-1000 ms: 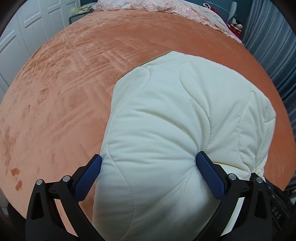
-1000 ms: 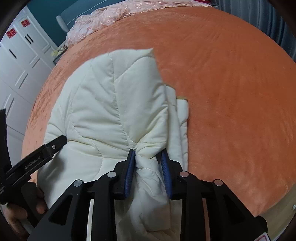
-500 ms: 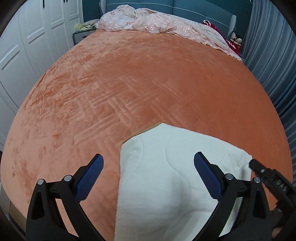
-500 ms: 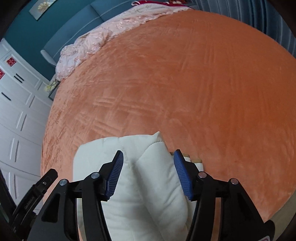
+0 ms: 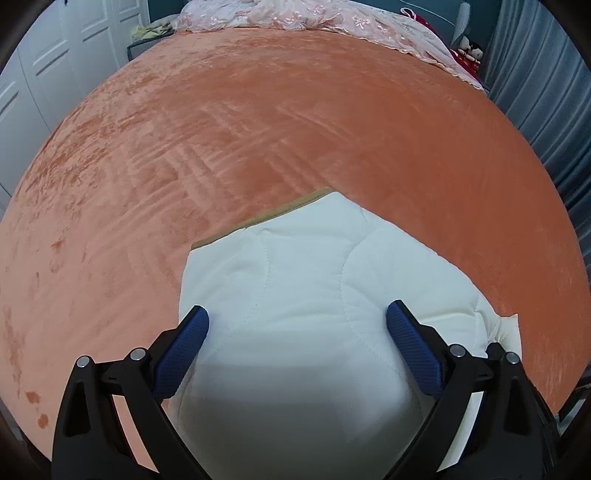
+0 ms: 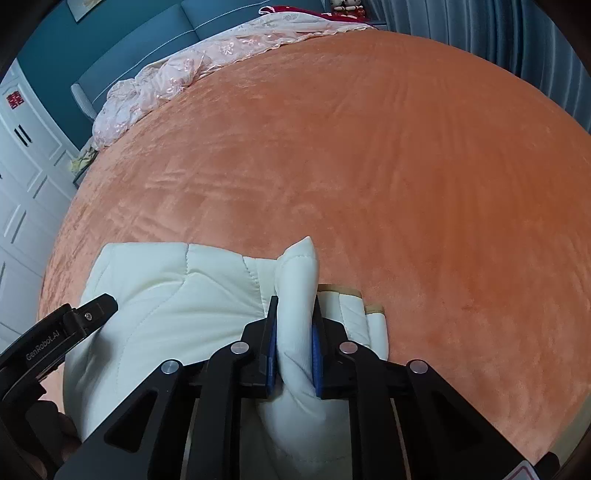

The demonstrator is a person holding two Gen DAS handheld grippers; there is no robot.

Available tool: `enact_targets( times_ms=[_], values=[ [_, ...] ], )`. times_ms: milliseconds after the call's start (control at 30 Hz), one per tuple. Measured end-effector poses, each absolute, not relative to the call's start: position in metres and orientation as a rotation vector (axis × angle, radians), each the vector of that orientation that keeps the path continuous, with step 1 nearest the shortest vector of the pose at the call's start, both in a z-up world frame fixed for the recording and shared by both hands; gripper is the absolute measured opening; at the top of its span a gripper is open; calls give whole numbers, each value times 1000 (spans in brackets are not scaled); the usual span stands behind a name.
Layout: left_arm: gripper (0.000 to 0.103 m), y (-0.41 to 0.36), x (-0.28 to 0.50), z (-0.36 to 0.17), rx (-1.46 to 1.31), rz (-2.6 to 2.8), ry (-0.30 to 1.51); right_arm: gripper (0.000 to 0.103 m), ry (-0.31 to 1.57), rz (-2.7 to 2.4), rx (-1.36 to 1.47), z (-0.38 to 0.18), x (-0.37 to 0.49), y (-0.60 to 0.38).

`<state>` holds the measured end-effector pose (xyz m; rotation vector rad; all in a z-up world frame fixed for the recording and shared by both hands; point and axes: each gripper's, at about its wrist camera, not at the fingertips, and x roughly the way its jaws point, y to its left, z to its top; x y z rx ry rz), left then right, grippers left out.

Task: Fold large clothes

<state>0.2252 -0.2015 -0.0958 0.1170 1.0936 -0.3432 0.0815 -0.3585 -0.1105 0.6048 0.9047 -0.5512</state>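
A cream quilted garment (image 5: 303, 295) lies folded into a thick bundle at the near edge of the orange bed; it also shows in the right wrist view (image 6: 177, 295). A tan trim edge (image 5: 266, 218) shows along its far side. My left gripper (image 5: 297, 328) is open, its blue pads spread wide over the bundle. My right gripper (image 6: 293, 325) is shut on a raised fold of the garment at its right side. The left gripper's black body (image 6: 55, 332) shows at the left of the right wrist view.
The orange plush bedspread (image 5: 258, 129) stretches far ahead and to both sides. A pink lace cover (image 5: 314, 14) lies heaped at the head of the bed. White wardrobe doors (image 5: 44, 74) stand left. Grey curtains (image 5: 546, 103) hang right.
My right gripper opened half a second ago and has closed again on a fold of the garment. My left gripper stayed open and shifted back over the bundle.
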Motion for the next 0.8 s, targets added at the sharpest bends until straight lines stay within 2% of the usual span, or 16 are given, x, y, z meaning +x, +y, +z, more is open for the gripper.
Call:
enact_targets(
  times_ms=[333,800],
  values=[
    [98,-213,235,-131,142,-321,1088,25,922,-538,557,-137,99,-364],
    [98,-222,230,-146,189,-280,1000,25,831,-524,577,-149,97,-363]
  ],
)
